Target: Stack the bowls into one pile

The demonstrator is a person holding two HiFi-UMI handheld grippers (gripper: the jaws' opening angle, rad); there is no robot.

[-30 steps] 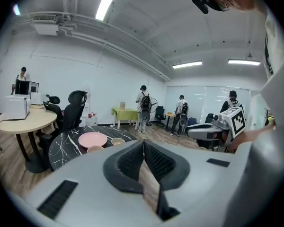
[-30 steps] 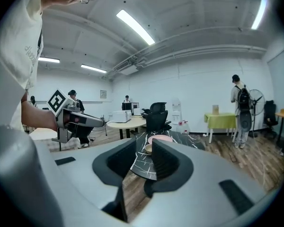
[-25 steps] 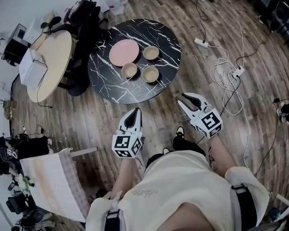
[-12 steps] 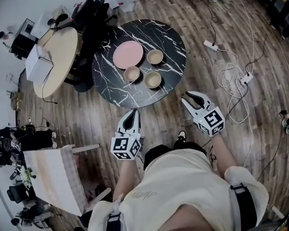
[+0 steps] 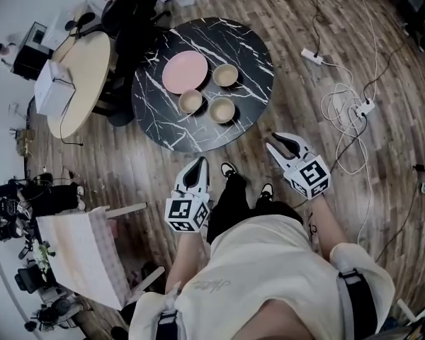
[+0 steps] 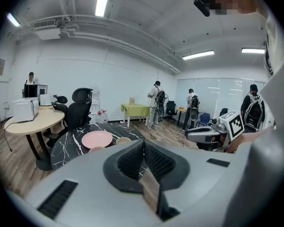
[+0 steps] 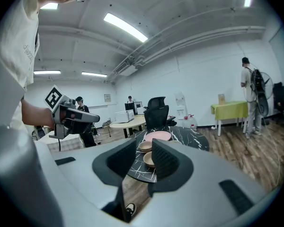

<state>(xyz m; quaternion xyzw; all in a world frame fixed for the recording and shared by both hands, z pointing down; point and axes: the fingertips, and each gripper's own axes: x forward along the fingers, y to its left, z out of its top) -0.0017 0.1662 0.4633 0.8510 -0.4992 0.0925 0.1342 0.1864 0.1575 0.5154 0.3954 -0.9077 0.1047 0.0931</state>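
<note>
Three tan bowls stand apart on the round black marble table [image 5: 163, 119]: one at the back [image 5: 225, 75], one at the front left [image 5: 190, 102], one at the front right [image 5: 222, 109]. A pink plate [image 5: 184, 71] lies beside them. Both grippers hang over the wooden floor, short of the table. My left gripper [image 5: 198, 163] is shut with nothing in it, its pads meeting in the left gripper view [image 6: 143, 143]. My right gripper [image 5: 280, 144] is open and empty. Between its jaws [image 7: 144, 150] the right gripper view shows two bowls [image 7: 149, 160] far off.
A beige round table [image 5: 81, 83] with a white box stands to the left, with black office chairs [image 5: 131, 20] behind it. Cables and power strips [image 5: 340, 105] lie on the floor at right. A cloth-covered stand [image 5: 78, 261] is at lower left. People stand at the room's far end.
The person has stepped forward: both shoes now show between the grippers. The table sits a little higher and further left in view. Both grippers keep their pose and state.
</note>
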